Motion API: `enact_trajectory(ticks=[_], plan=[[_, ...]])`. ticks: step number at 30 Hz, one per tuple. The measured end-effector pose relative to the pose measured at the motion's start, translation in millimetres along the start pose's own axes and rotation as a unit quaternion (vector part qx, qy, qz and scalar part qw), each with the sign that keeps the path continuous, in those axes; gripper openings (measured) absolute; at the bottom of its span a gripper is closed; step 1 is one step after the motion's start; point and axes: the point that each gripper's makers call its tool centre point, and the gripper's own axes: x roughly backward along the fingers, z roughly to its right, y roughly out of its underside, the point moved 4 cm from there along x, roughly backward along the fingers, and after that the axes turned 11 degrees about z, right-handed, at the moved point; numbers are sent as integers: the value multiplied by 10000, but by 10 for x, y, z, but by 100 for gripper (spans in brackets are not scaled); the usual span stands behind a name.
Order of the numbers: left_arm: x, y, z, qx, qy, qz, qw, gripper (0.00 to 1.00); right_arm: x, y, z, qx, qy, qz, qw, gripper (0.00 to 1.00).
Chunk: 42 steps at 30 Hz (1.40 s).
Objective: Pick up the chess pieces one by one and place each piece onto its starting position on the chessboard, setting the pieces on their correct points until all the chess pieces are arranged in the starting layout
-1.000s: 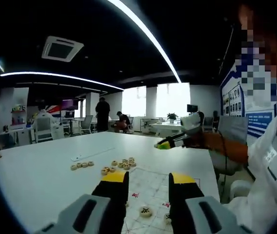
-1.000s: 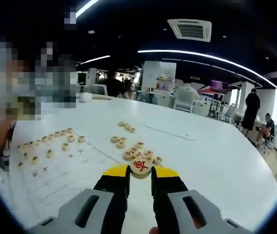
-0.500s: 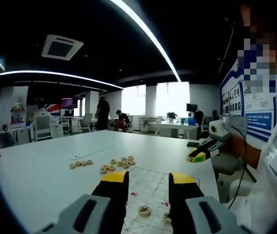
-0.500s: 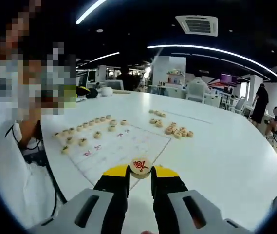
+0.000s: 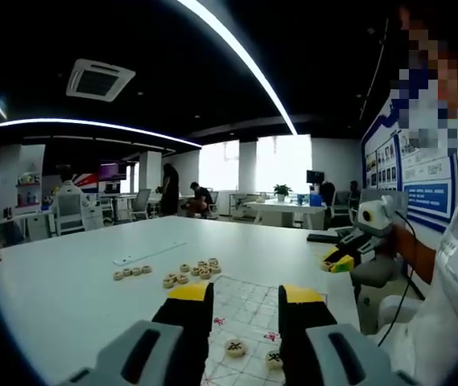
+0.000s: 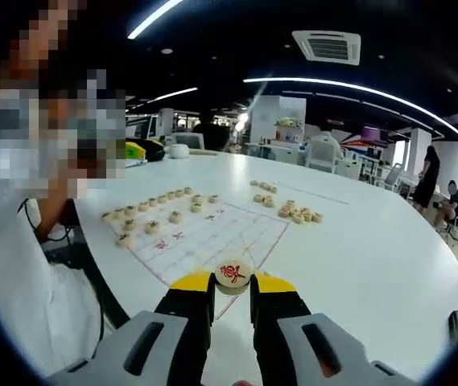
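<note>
Over board edge, 12 o'clock: red piece pinched in R gripper.
Swung from loose pile toward chessboard; placing next. L gripper parted, empty.

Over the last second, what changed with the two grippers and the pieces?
The right gripper carried its red-marked piece away from the loose pile to the near edge of the chessboard, jaws shut on it throughout. The left gripper stayed open and almost still above the board. Pieces already placed in rows have not moved.
</note>
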Motion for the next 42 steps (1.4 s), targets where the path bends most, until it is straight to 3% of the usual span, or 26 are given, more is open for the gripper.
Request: enact_trajectory(ticks=[12,17,24,38,40,42], plan=[[6,-10,5,1,5,0,10000,33,-32,43,-25,-100,-18,-39,9999,19],[11,-33,11,-5,25,37,10000,33,-20,115,-65,-33,-74,-250,9997,19],[-3,-17,21,-22,29,3,10000,33,-83,238,-228,13,-451,-544,9975,19],[0,-21,28,-25,56,12,10000,33,-92,495,-131,-17,-380,-1010,9942,20],[1,-24,29,-28,55,14,10000,33,-83,492,-128,-75,-350,-1001,9943,23],[1,-25,28,-33,50,11,10000,33,-80,485,-123,-93,-325,-1000,9944,37]])
